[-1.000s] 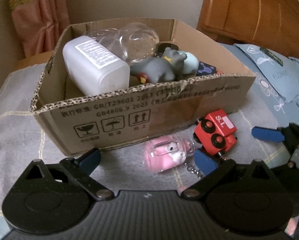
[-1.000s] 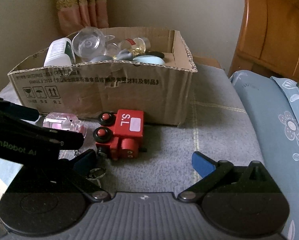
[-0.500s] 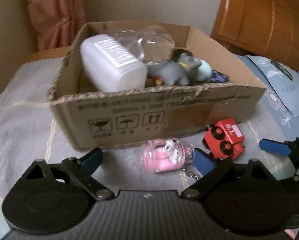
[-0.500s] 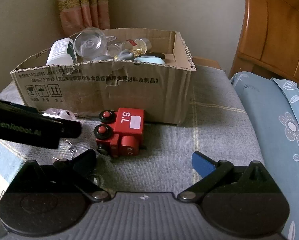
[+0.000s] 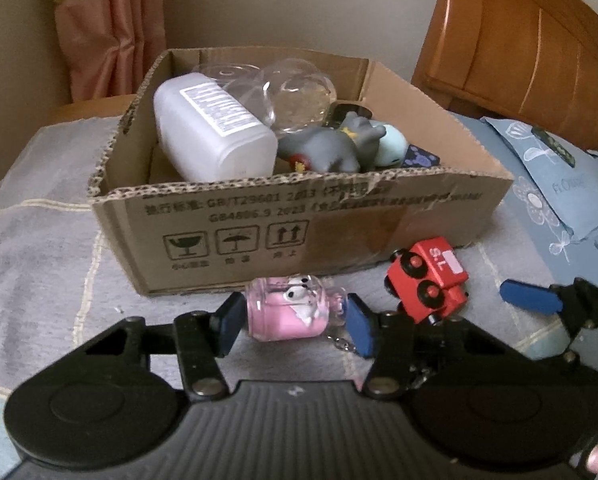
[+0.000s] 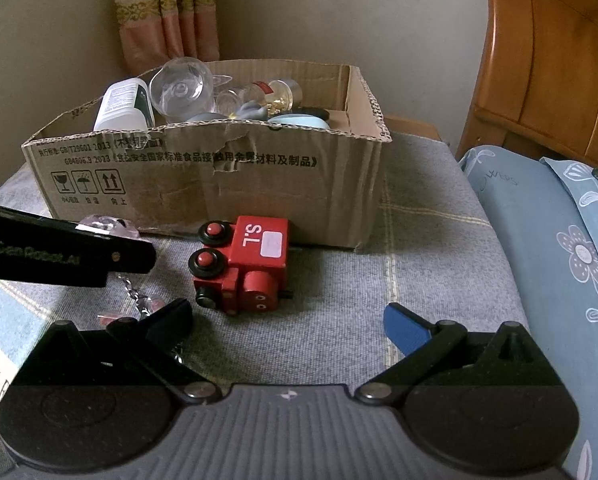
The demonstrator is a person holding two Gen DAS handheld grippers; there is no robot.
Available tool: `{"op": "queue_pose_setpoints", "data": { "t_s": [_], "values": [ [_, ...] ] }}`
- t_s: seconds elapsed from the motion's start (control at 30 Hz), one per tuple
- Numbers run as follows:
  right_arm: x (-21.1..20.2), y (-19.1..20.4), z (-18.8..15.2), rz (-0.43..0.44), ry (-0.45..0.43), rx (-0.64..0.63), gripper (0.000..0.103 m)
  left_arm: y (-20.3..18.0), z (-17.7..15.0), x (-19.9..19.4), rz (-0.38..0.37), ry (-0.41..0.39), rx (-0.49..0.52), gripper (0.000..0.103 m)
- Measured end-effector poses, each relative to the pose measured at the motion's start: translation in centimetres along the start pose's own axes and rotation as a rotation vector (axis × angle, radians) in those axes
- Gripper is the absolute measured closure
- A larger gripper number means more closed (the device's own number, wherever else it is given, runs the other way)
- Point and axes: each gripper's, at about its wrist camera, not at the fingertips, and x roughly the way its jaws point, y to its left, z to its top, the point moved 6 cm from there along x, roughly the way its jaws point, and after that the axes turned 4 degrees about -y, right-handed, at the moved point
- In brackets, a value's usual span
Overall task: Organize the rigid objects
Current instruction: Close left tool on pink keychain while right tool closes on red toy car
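Observation:
A pink keychain toy (image 5: 287,314) in a clear case lies on the grey blanket in front of the cardboard box (image 5: 299,220). My left gripper (image 5: 295,326) is closing on it, and both blue pads touch its ends. Its chain trails toward me. Just to its right, a red wooden train (image 5: 427,276) lies on its side, free of both grippers. In the right wrist view, my right gripper (image 6: 287,320) stands open just short of the train (image 6: 247,264) with nothing between its fingers. The left gripper's black arm (image 6: 59,256) covers most of the pink toy (image 6: 107,224) there.
The box (image 6: 219,184) holds a white bottle (image 5: 211,128), clear glassware (image 5: 299,92), a grey toy animal (image 5: 331,148) and other small items. A blue flowered pillow (image 6: 539,220) and a wooden headboard (image 5: 519,48) lie to the right. A curtain (image 5: 107,32) hangs behind.
The left jaws have swung in from wide apart to either end of the pink toy. The right gripper and the red train have stayed put.

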Motion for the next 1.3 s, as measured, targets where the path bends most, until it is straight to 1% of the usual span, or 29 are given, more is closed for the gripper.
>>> {"op": "queue_pose_setpoints", "data": {
  "t_s": [0.13,0.33,0.47,0.53,0.6,0.63,0.7,0.8,0.93,1.1,1.17,1.23,1.3],
  "values": [
    [0.1,0.0,0.1,0.001,0.004,-0.002,0.0,1.2,-0.4,-0.8,0.027,-0.002,0.021,0.049],
    [0.3,0.6,0.5,0.013,0.01,-0.035,0.0,3.7,-1.0,-1.9,0.077,-0.001,0.007,0.049],
    [0.9,1.7,1.0,0.033,-0.001,-0.073,0.001,4.6,-1.3,-2.3,0.084,-0.001,-0.004,0.049],
    [1.2,2.3,1.3,0.048,-0.01,-0.082,0.006,4.7,-1.4,-2.4,0.083,-0.002,-0.008,0.049],
    [1.4,2.7,1.6,0.064,-0.018,-0.088,0.018,4.7,-1.4,-2.4,0.083,-0.001,-0.009,0.049],
    [1.5,2.9,1.8,0.065,-0.023,-0.089,0.021,4.7,-1.4,-2.4,0.082,-0.001,-0.008,0.049],
    [1.5,3.0,2.0,0.065,-0.029,-0.09,0.036,4.7,-1.4,-2.4,0.081,-0.001,-0.011,0.049],
    [1.3,2.8,2.1,0.057,-0.032,-0.088,0.047,4.7,-1.4,-2.3,0.078,-0.003,-0.008,0.049],
    [1.3,2.5,2.0,0.054,-0.031,-0.083,0.048,4.7,-1.4,-2.3,0.08,-0.004,0.006,0.049],
    [1.2,2.4,2.0,0.051,-0.025,-0.087,0.048,4.8,-1.3,-2.3,0.071,0.003,-0.012,0.049],
    [1.1,2.5,2.1,0.059,-0.02,-0.097,0.048,4.8,-1.2,-2.4,0.063,0.007,-0.001,0.049],
    [0.9,2.4,2.2,0.065,-0.017,-0.116,0.048,4.6,-1.1,-2.5,0.039,0.015,0.02,0.049],
    [0.6,2.4,2.1,0.075,-0.009,-0.147,0.048,4.3,-1.0,-2.7,0.025,0.024,0.056,0.05]
  ]
}}
